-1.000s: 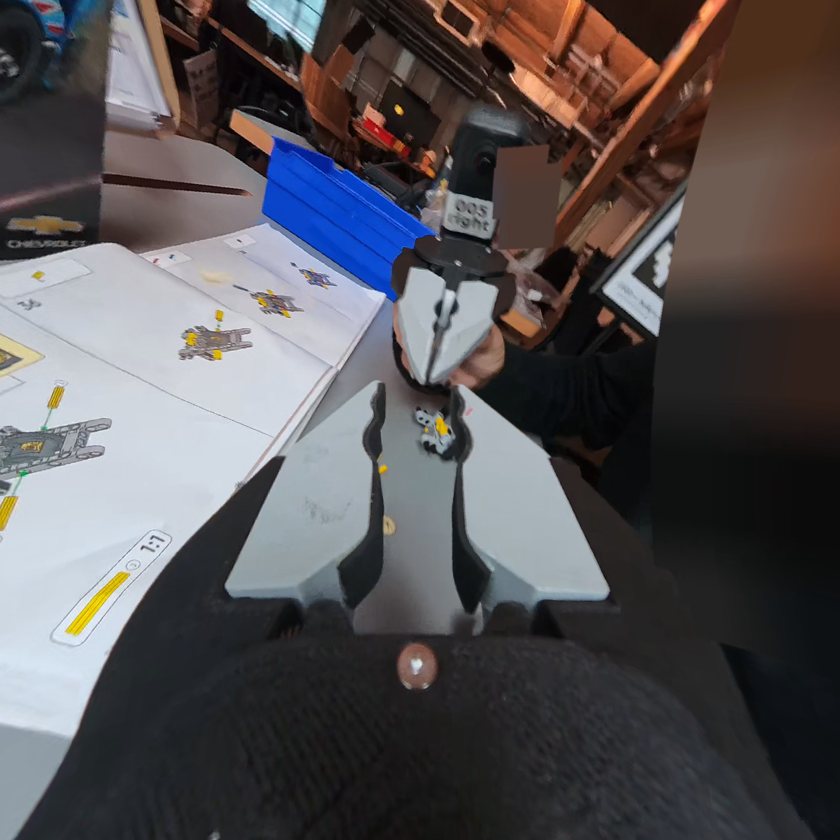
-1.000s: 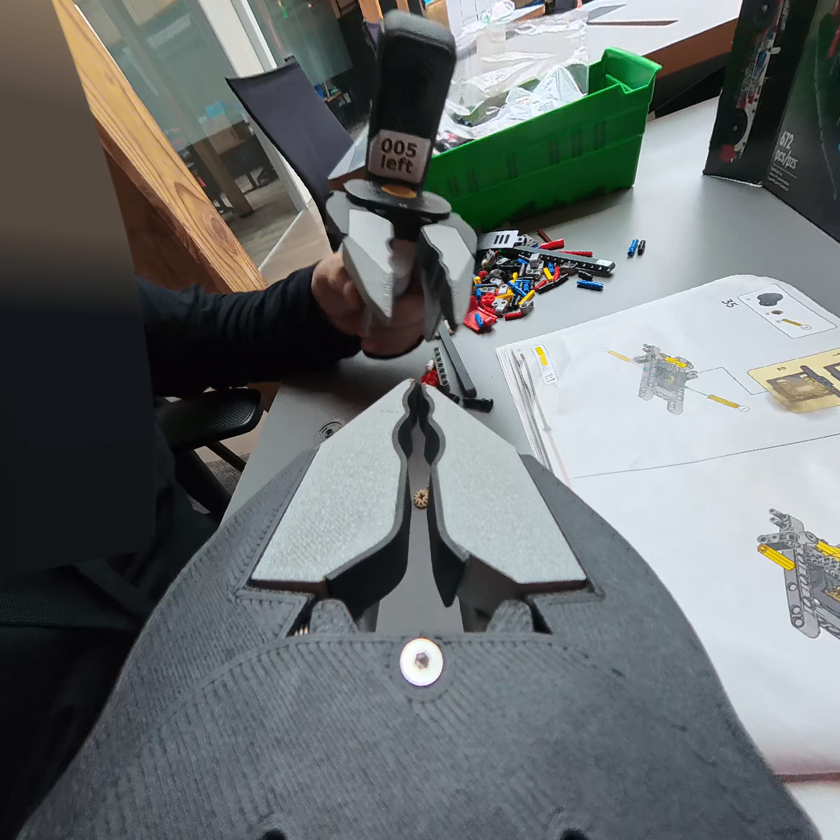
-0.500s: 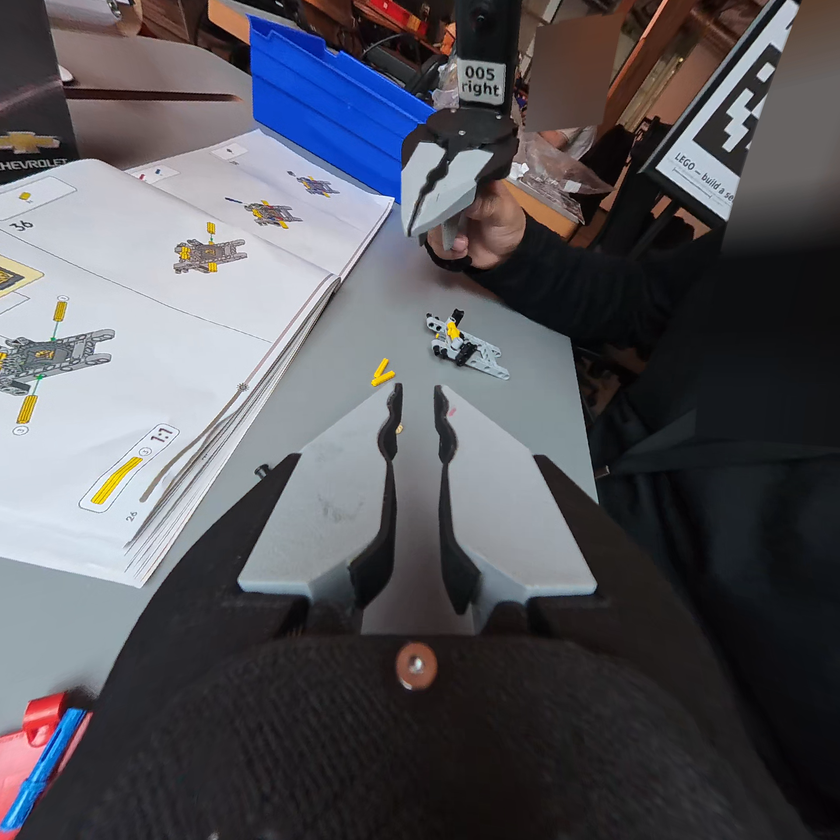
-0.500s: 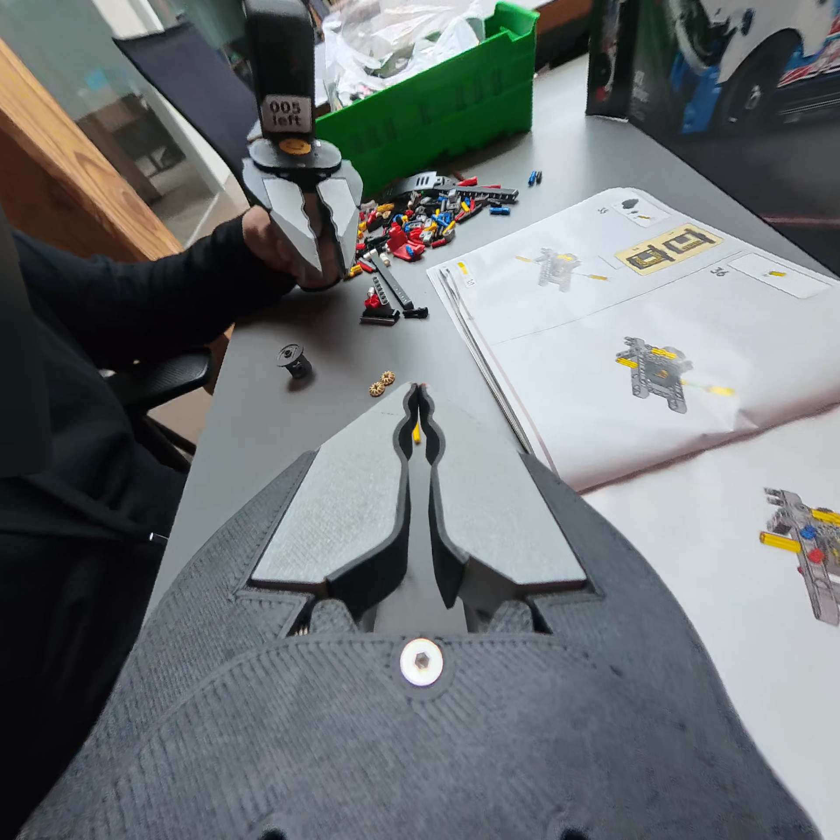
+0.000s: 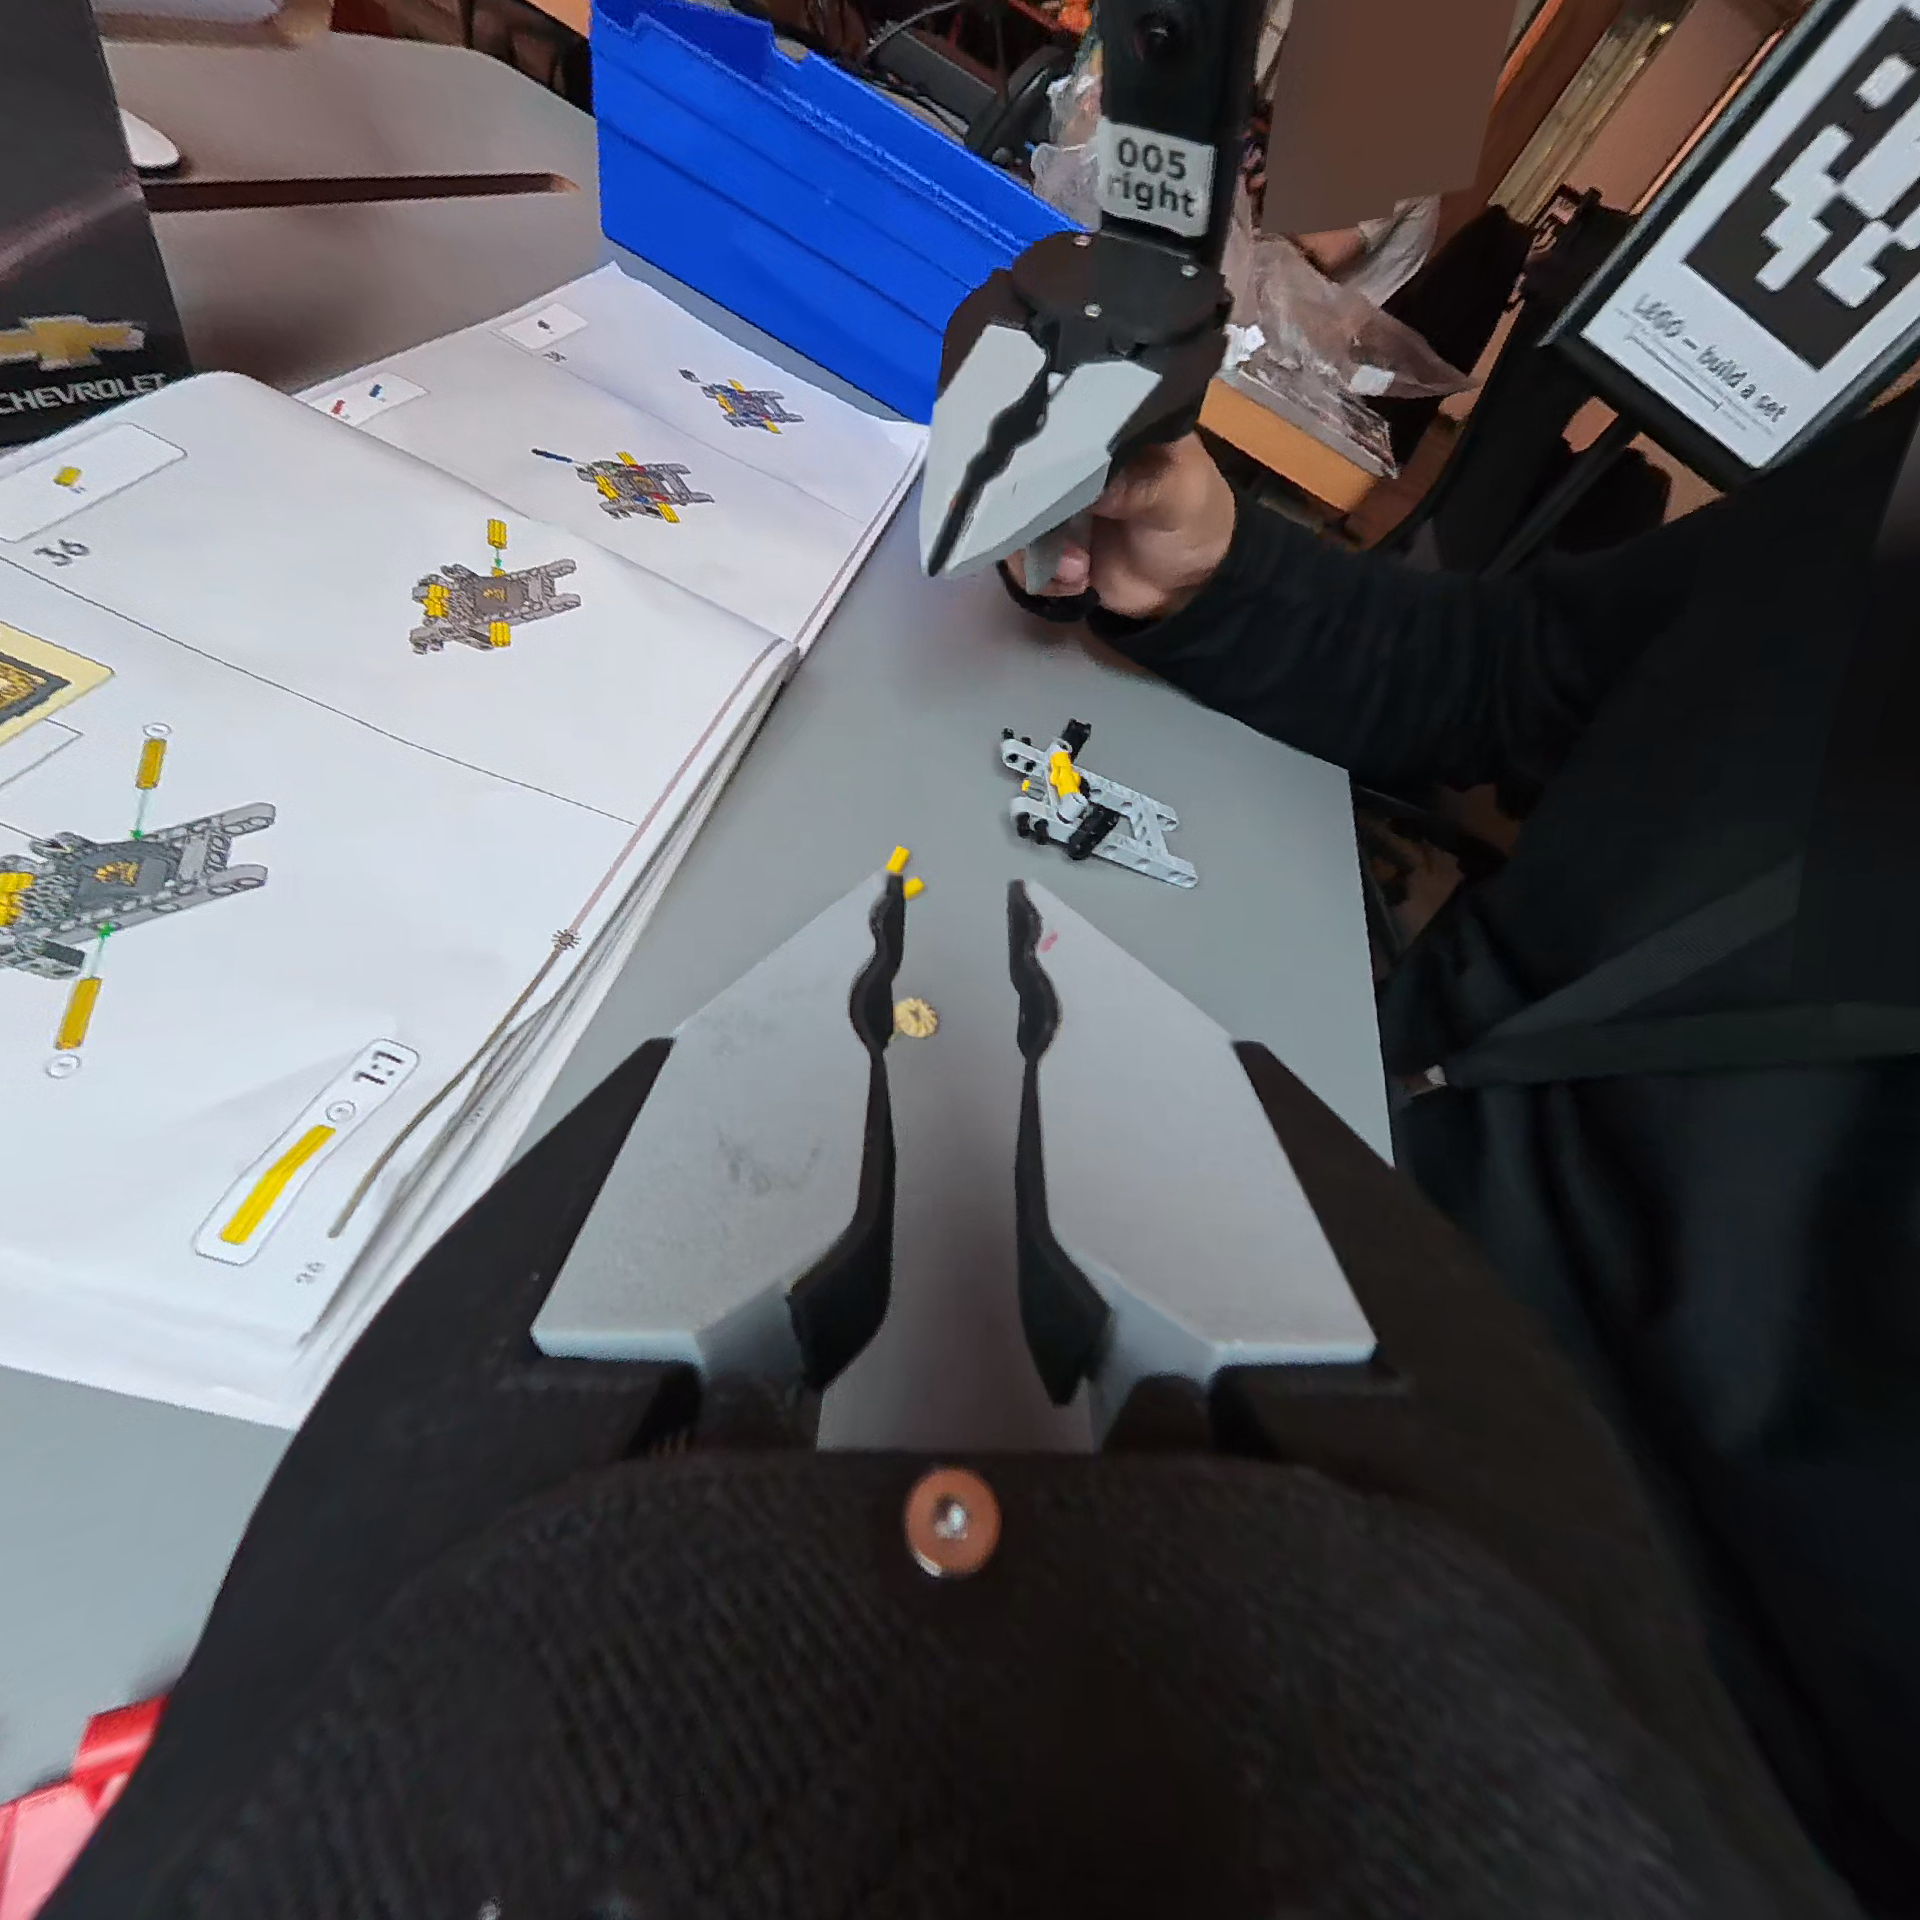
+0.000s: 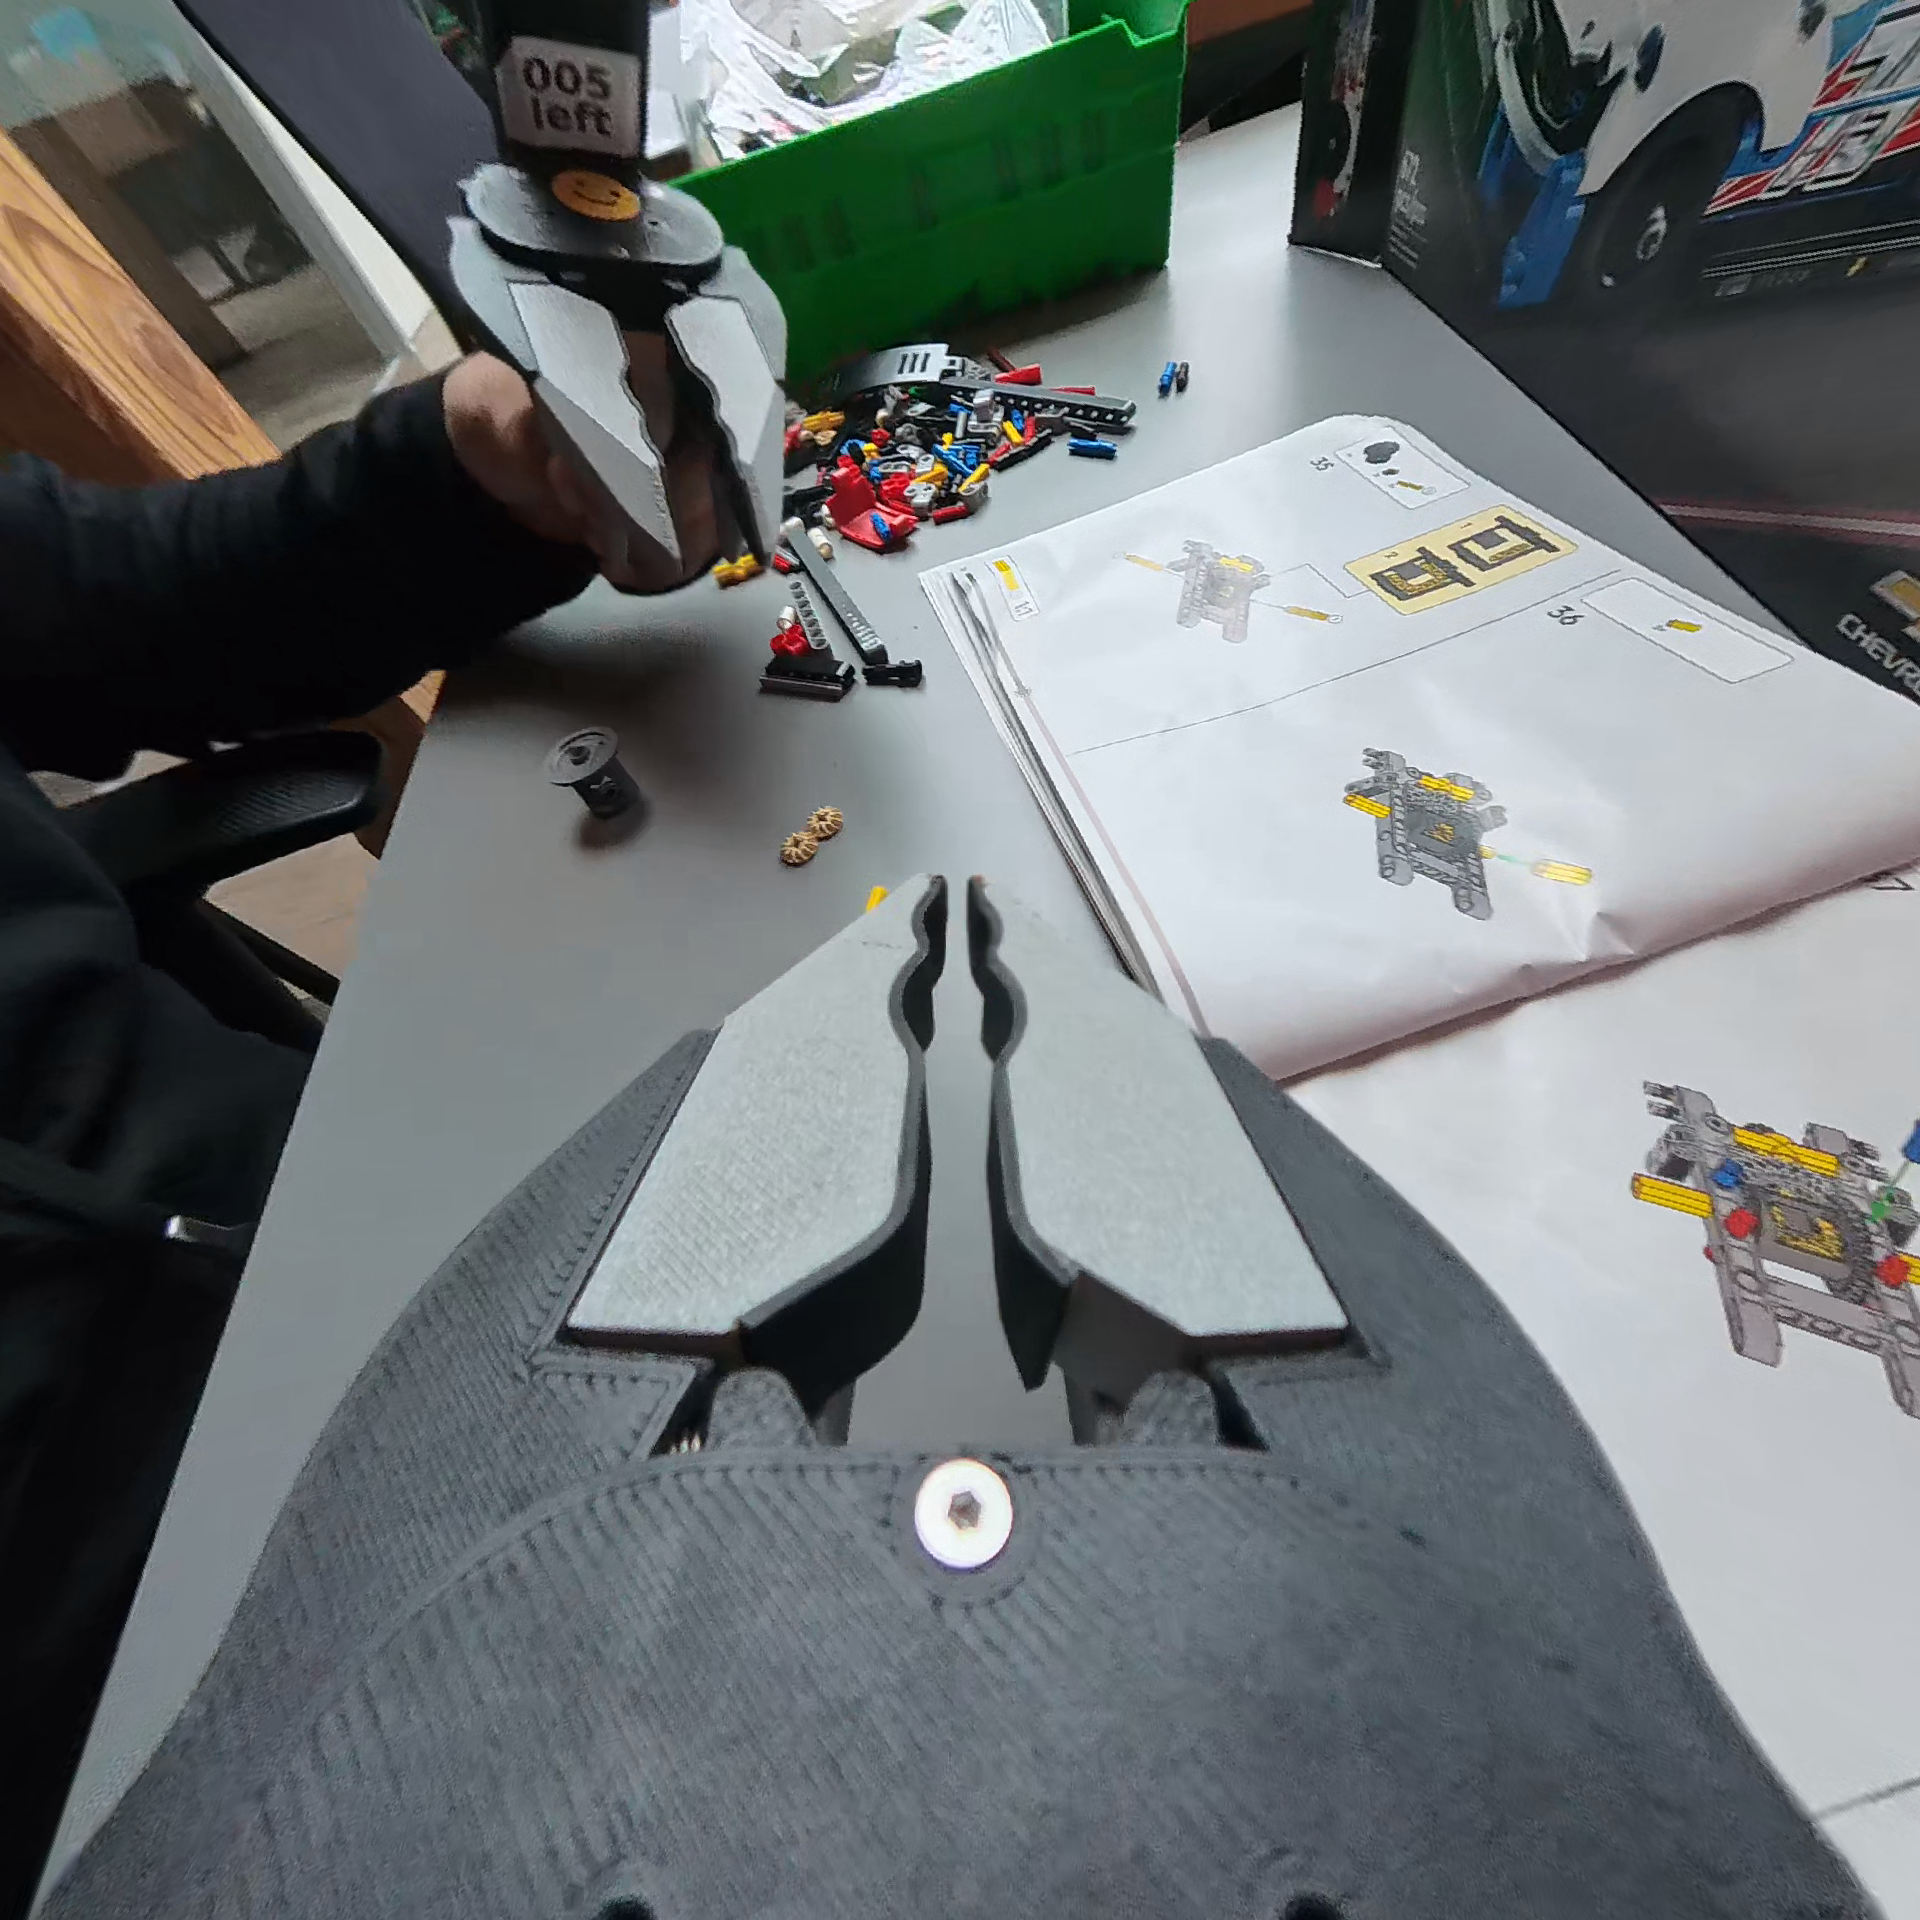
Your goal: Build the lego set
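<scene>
At the bottom of the left wrist view, the left gripper is hanging over the grey table with its jaws apart and nothing between them. A small tan gear is lying on the table in the gap, close to the left finger. Two tiny yellow pins are sitting just past that finger's tip. A little farther on, right of centre, the small grey lego build is lying flat on the table, apart from both grippers. The open instruction book is filling the left side. Farther up, the right gripper is pointing down above the table, held by a hand, and a blue bin is standing behind the book.

At the bottom of the right wrist view, the right gripper is showing only a thin slit between its tips, and it is holding nothing. A bit of yellow piece is peeking out beside its left tip. Past it, two tan gears and a black round part are lying on the table. Farther off, a pile of loose pieces is spreading in front of a green bin. The left gripper is hiding part of that pile. The set's box is standing at the upper right.
</scene>
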`<state>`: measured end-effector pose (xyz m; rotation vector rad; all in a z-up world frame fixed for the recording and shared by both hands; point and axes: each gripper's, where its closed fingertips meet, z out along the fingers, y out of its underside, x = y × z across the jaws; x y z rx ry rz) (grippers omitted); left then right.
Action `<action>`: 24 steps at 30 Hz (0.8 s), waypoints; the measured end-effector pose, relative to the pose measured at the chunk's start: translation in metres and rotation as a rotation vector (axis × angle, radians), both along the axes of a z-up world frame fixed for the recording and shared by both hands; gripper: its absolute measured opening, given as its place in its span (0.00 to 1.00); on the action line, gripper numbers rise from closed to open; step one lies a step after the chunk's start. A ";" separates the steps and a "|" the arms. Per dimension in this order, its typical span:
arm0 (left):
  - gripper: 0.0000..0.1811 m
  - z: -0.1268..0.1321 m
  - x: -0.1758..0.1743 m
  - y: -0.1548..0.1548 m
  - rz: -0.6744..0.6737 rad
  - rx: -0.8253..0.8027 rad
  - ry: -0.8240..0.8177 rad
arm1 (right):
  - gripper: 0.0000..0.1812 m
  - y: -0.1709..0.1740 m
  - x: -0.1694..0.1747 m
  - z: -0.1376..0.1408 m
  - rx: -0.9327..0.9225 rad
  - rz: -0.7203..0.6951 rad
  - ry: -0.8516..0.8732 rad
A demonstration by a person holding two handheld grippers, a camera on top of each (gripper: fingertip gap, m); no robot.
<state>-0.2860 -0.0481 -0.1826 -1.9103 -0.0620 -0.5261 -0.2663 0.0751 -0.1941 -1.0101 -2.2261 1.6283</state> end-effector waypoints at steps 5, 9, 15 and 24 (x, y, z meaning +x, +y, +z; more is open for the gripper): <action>0.24 -0.004 -0.027 0.019 0.078 -0.140 0.126 | 0.24 0.019 -0.019 -0.017 0.153 -0.087 -0.032; 0.28 -0.020 -0.050 0.030 0.086 -0.297 0.202 | 0.33 0.028 -0.036 -0.059 0.492 -0.082 -0.050; 0.35 -0.049 -0.057 0.028 0.087 -0.465 0.216 | 0.11 0.024 -0.047 -0.070 0.797 -0.022 0.109; 0.36 0.008 -0.034 0.017 0.182 -0.355 0.392 | 0.00 0.064 -0.038 0.005 0.478 -0.262 0.119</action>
